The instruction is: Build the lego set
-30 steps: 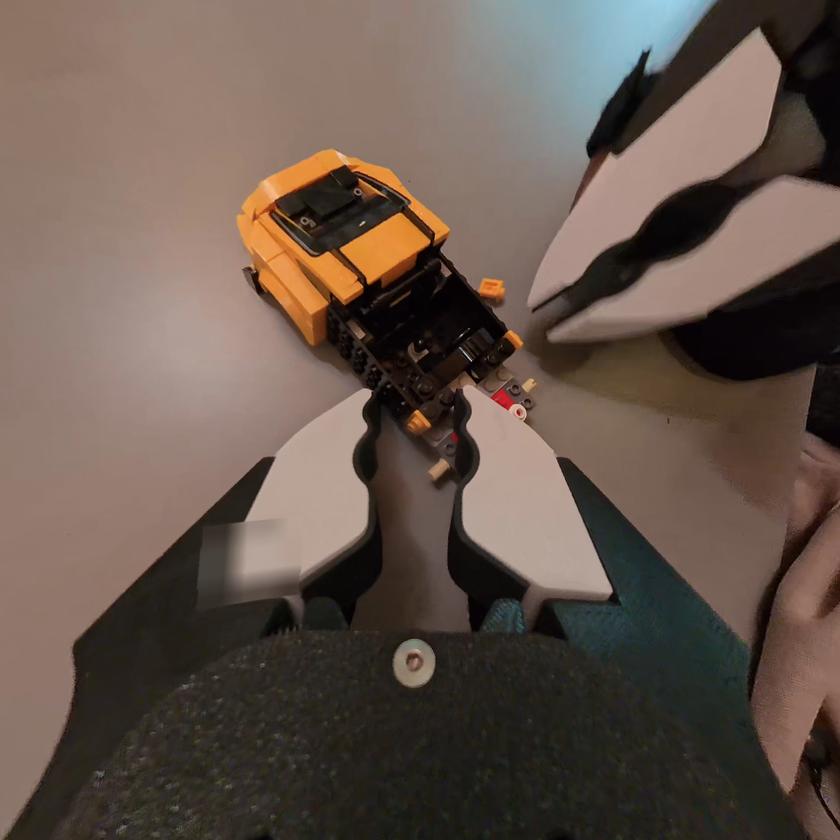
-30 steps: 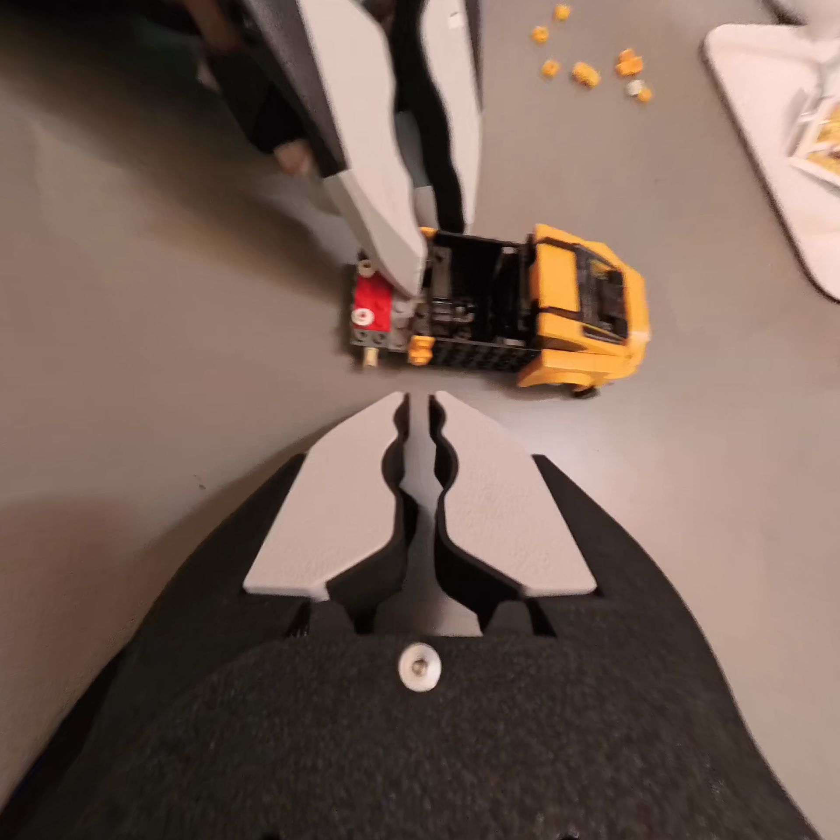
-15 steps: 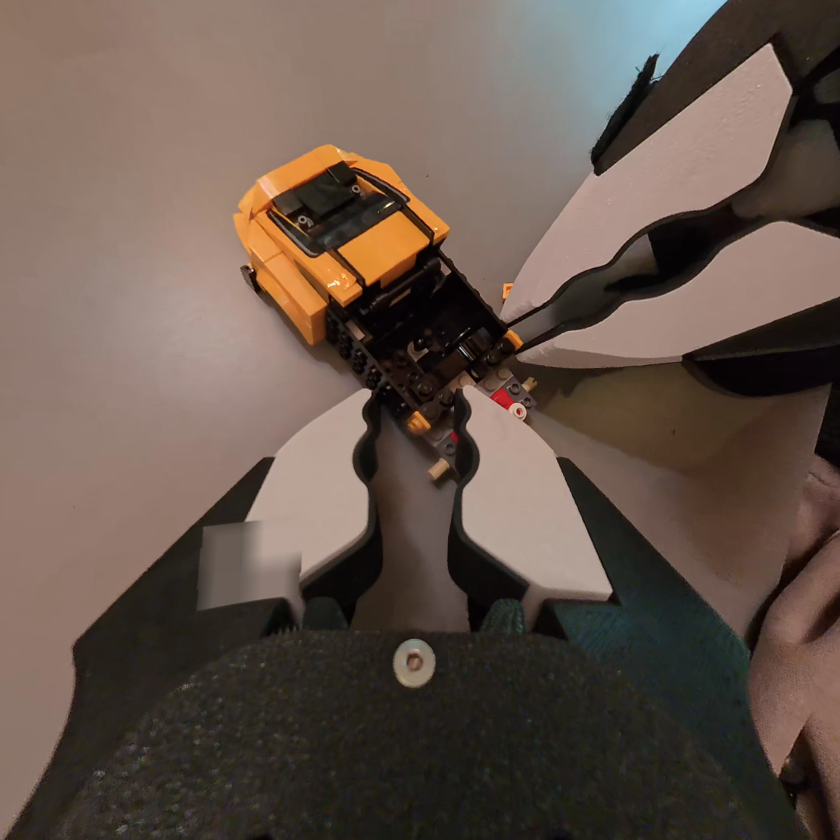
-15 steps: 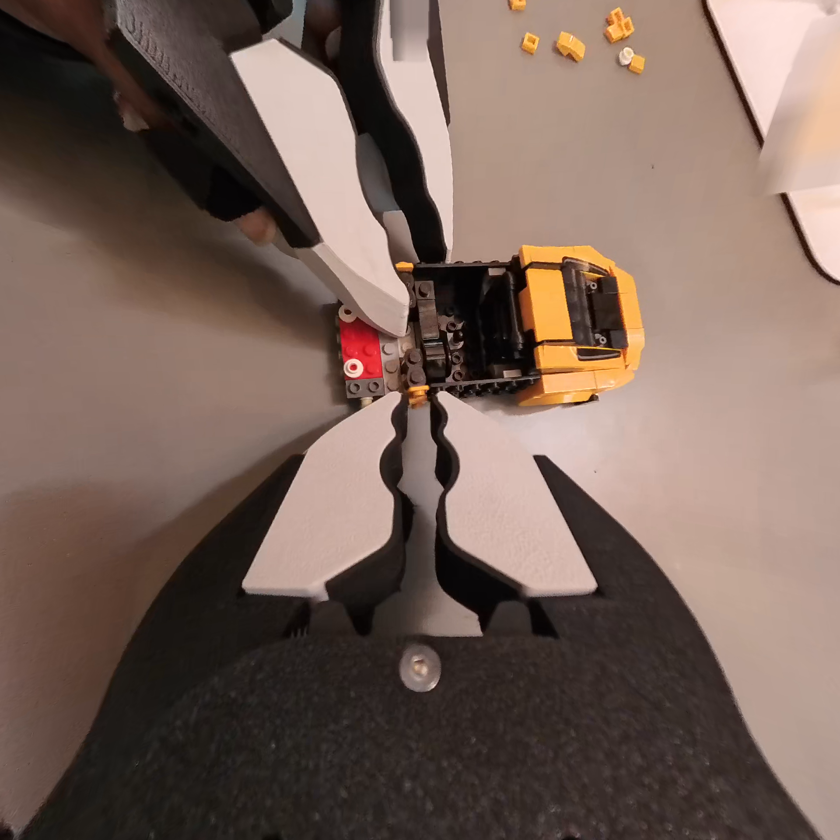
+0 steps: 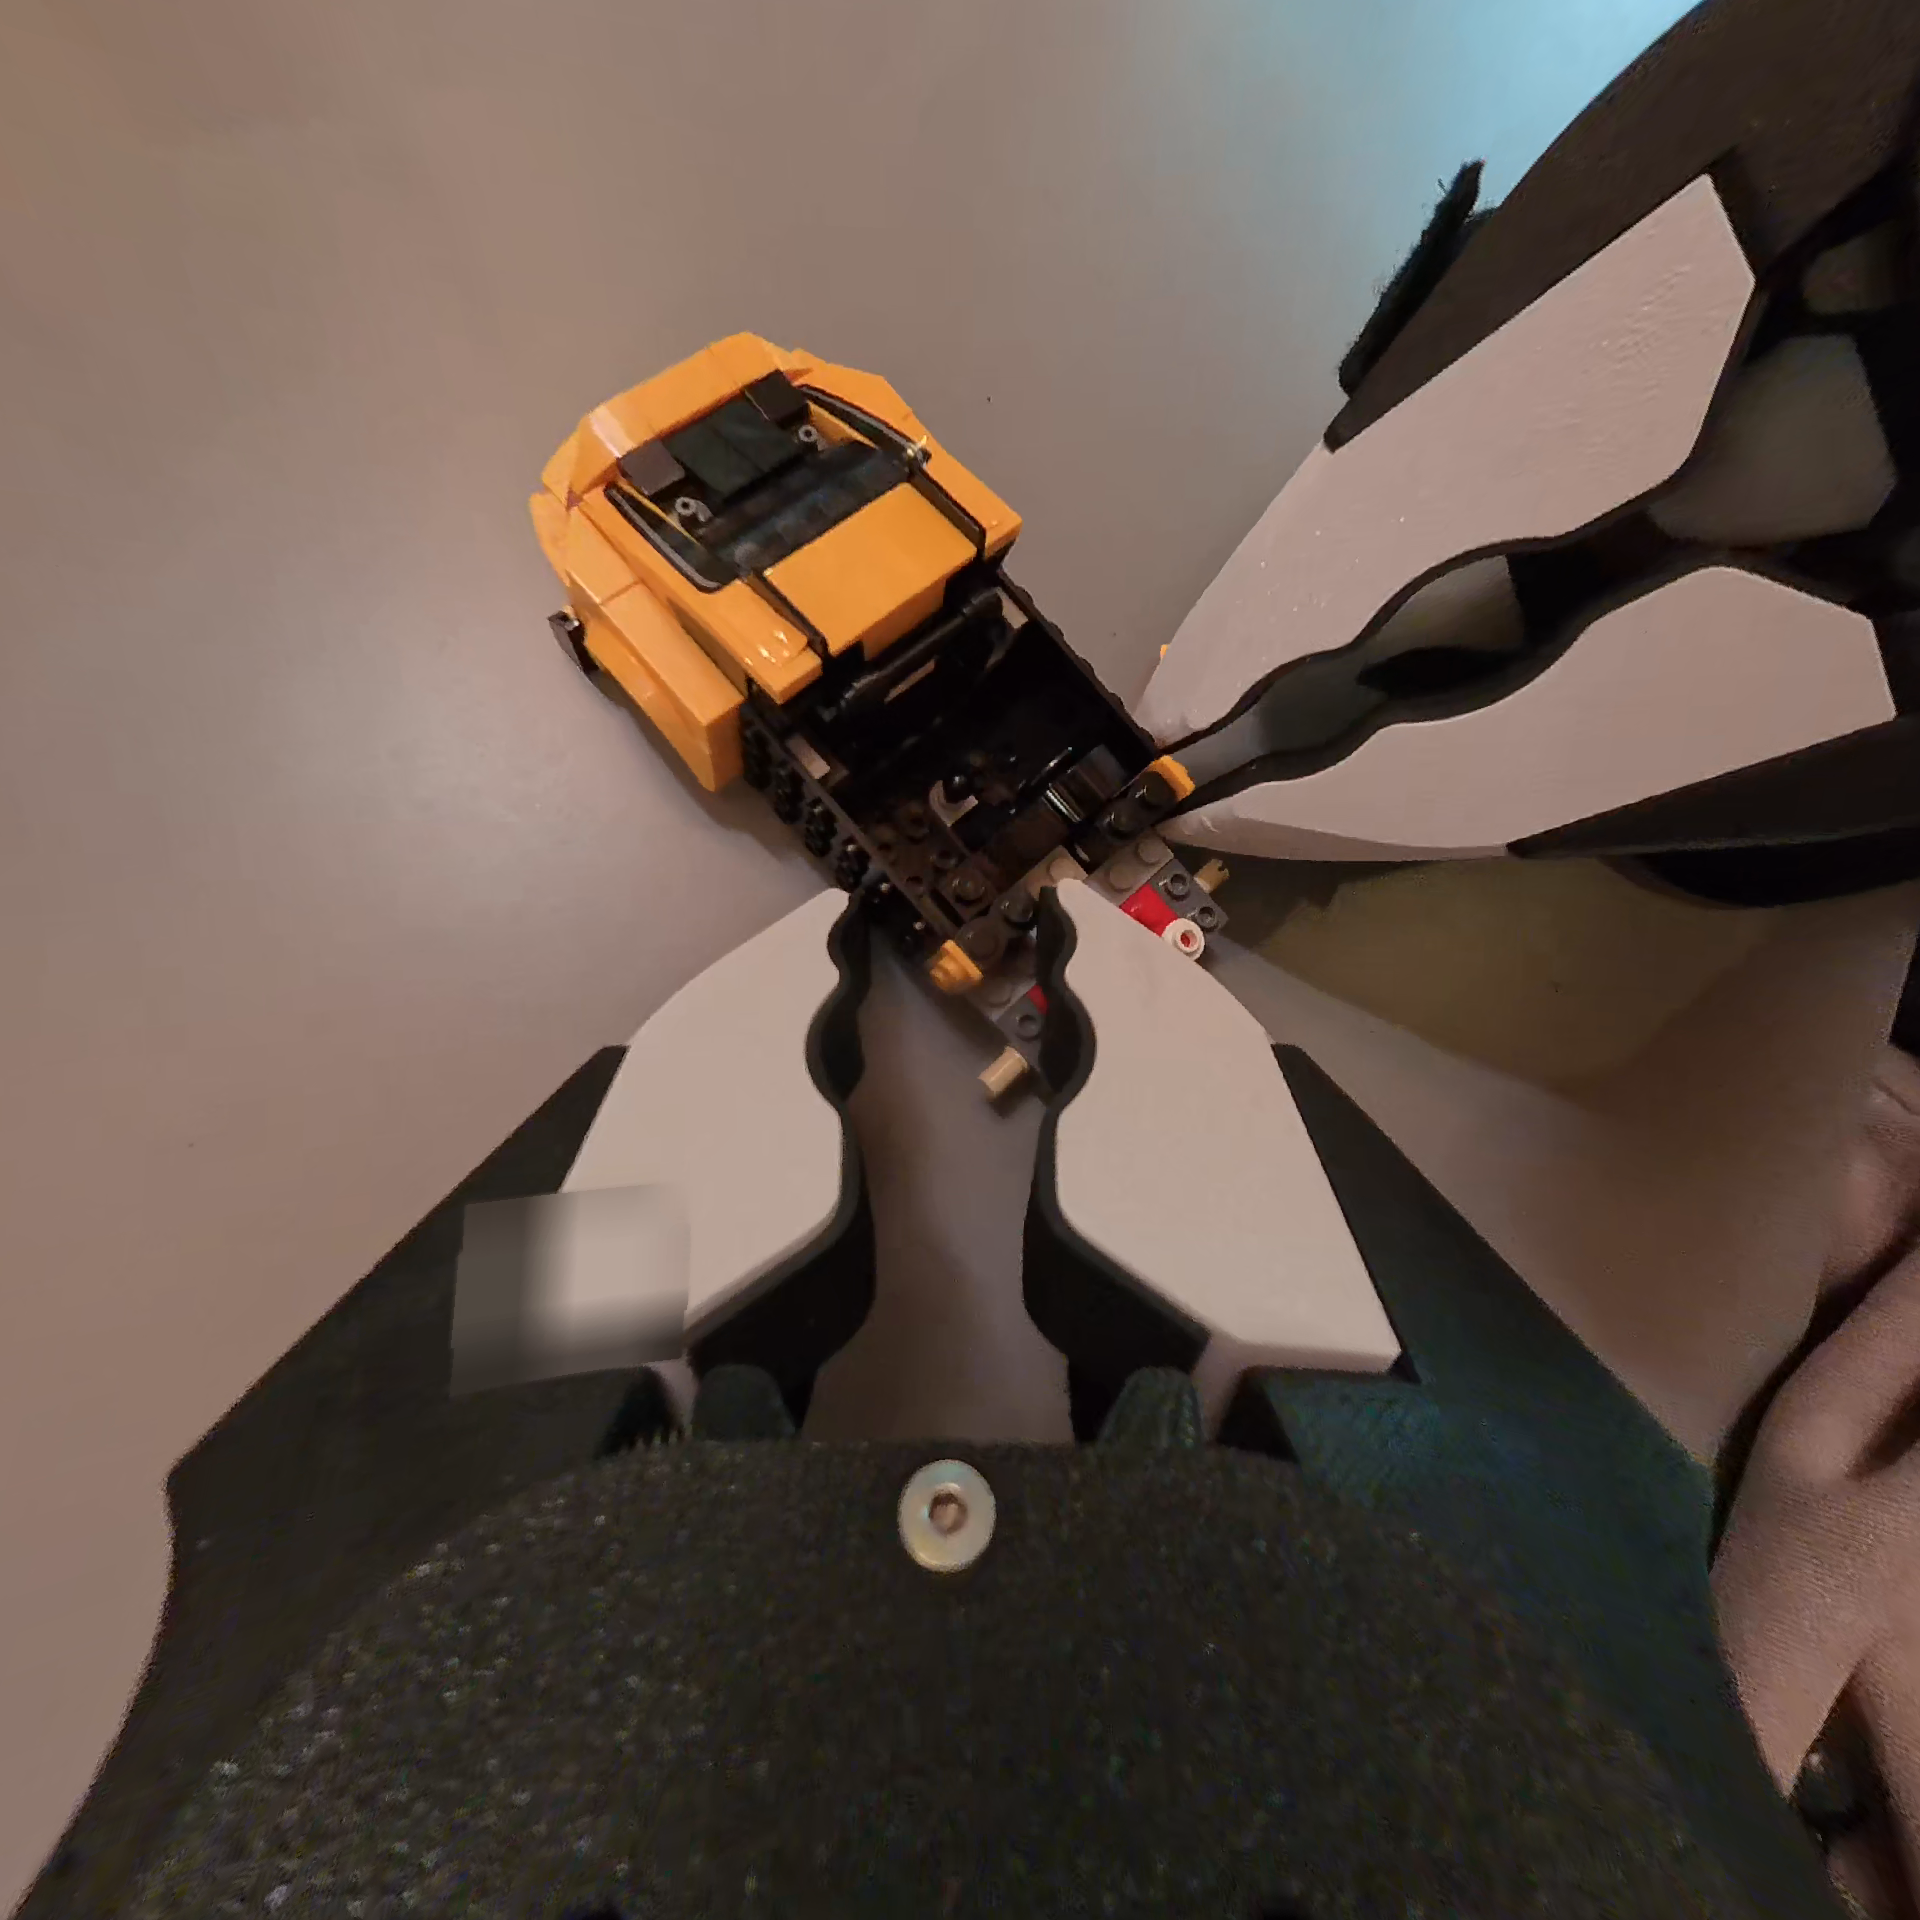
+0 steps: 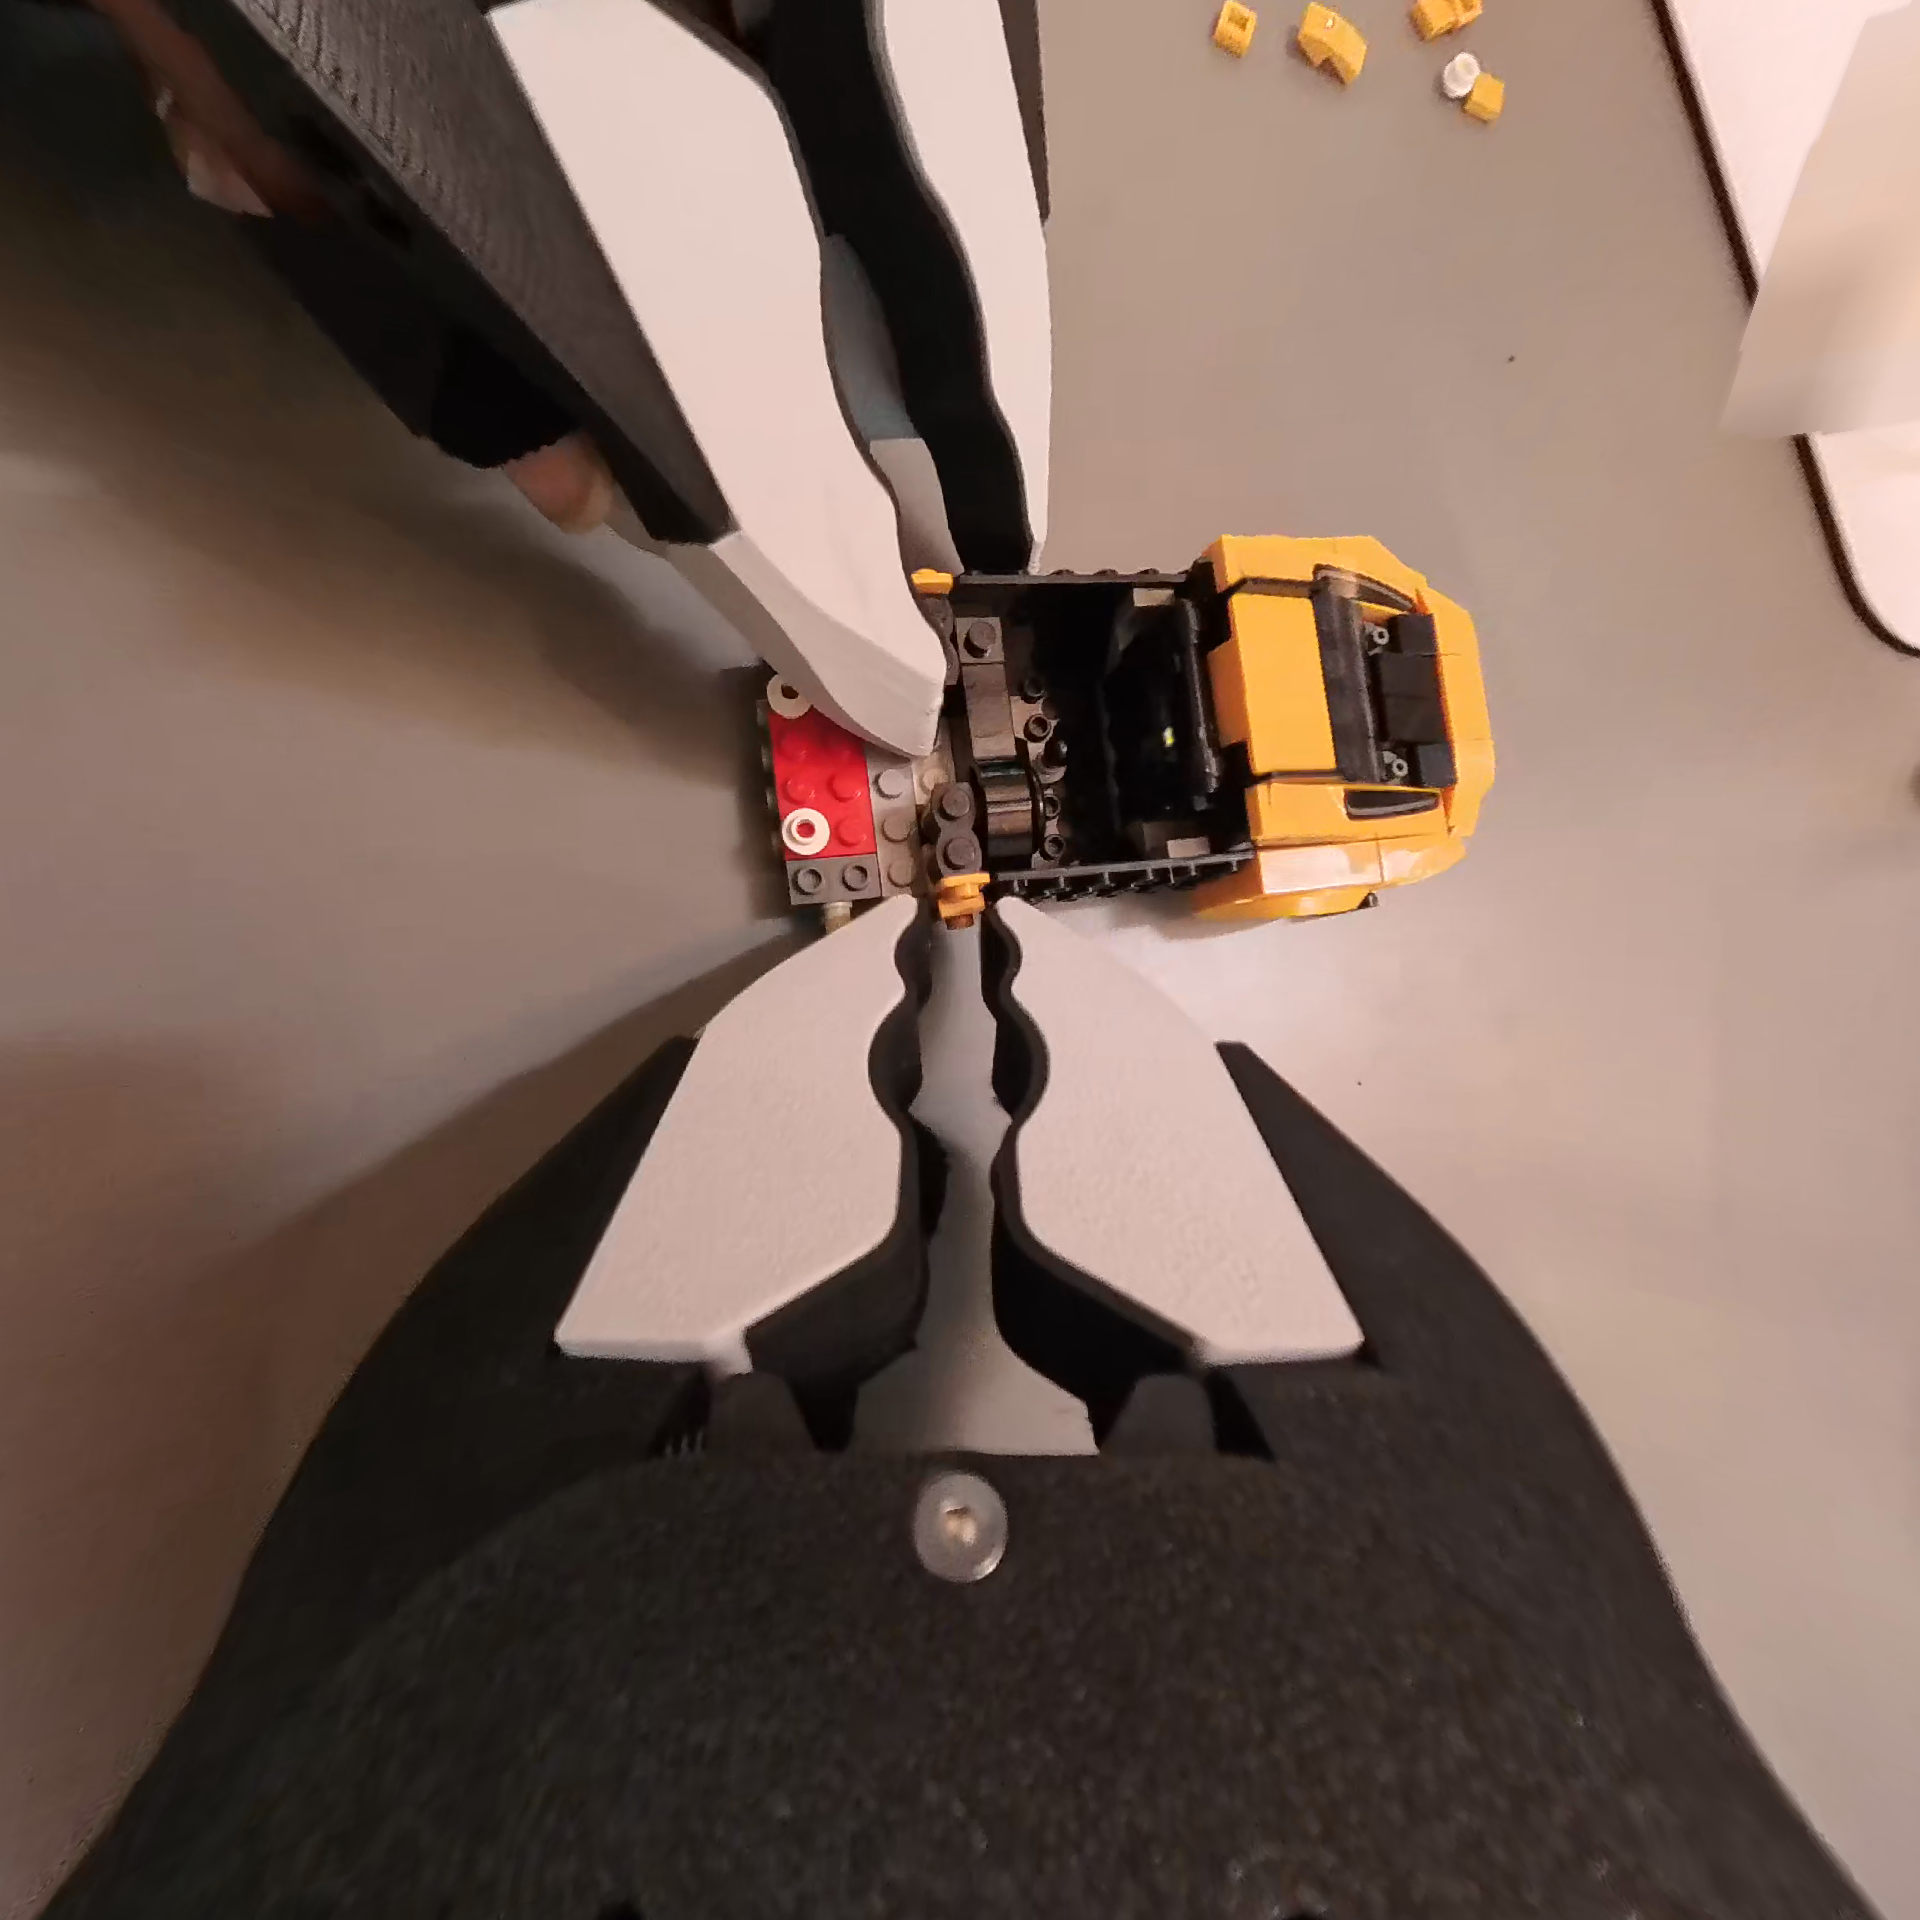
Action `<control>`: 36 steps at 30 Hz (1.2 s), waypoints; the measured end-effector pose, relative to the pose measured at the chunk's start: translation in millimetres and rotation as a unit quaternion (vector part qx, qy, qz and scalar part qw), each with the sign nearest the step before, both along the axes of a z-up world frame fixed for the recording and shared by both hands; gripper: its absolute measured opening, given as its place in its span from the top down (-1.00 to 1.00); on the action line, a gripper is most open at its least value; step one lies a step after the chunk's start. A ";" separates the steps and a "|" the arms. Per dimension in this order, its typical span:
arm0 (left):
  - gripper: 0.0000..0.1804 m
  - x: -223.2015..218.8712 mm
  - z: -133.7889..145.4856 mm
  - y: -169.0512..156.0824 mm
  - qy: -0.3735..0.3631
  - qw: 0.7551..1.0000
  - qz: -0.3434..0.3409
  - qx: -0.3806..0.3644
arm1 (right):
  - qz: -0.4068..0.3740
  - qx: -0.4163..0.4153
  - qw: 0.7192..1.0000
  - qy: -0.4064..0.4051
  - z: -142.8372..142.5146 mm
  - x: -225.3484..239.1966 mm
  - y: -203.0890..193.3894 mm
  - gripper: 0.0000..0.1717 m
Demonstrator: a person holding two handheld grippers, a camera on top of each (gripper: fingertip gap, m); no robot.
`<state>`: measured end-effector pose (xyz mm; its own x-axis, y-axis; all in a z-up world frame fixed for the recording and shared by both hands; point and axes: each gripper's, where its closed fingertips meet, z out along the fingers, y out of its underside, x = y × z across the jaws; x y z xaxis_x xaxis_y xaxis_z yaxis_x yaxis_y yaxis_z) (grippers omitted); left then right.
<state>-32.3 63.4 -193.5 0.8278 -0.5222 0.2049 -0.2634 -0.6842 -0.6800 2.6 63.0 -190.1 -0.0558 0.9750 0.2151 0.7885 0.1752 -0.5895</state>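
A half-built orange and black brick car [image 5: 790,540] lies on the grey table [image 5: 312,312]. Its open black chassis and red rear plate [image 6: 821,769] face my grippers. My left gripper [image 5: 948,899] is shut on the car's rear end. One finger lies against the black chassis side and the other [image 6: 862,675] over the rear plates. My right gripper [image 6: 954,914] has come in from the side and is nearly closed, its tips pinching a small orange piece [image 6: 958,896] that sticks out of the chassis corner. The same pinch shows in the left wrist view [image 5: 1169,774].
Several loose orange bricks [image 6: 1330,42] and a small white round piece [image 6: 1460,71] lie at the far side of the table. A white board [image 6: 1870,540] with a white block [image 6: 1808,312] on it sits at the right. A person's sleeve [image 5: 1849,1351] is close on the right. Tip to tip, the grippers are about 4 cm apart.
My right gripper moved in to the car's side until its tips closed around the small orange piece. The left gripper and the car stayed put.
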 end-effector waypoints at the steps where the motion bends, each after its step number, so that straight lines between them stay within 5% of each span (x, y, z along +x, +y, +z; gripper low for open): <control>1: 0.65 -0.1 0.0 0.0 0.002 1.000 -0.001 0.001 | 0.004 -0.002 1.000 -0.004 -0.1 0.1 0.0 0.91; 16: 0.65 1.0 0.2 -1.6 -0.007 1.000 -0.026 0.003 | 0.014 -0.006 1.000 0.024 -1.2 18.1 6.3 1.00; 26: 0.65 -3.6 1.1 -1.8 -0.026 0.998 -0.060 0.005 | 0.009 -0.018 0.999 0.034 9.6 24.3 23.0 0.69; 36: 0.46 -14.0 10.5 -4.0 -0.019 0.993 -0.109 0.045 | 0.122 0.075 0.986 0.085 30.4 -2.8 3.8 0.78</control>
<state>-46.3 59.5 -182.9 0.6863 -0.7052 0.1781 -0.3713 -0.5502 -0.7480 -0.3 66.8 -159.7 -0.2354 0.8933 0.3830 0.6040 0.4432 -0.6624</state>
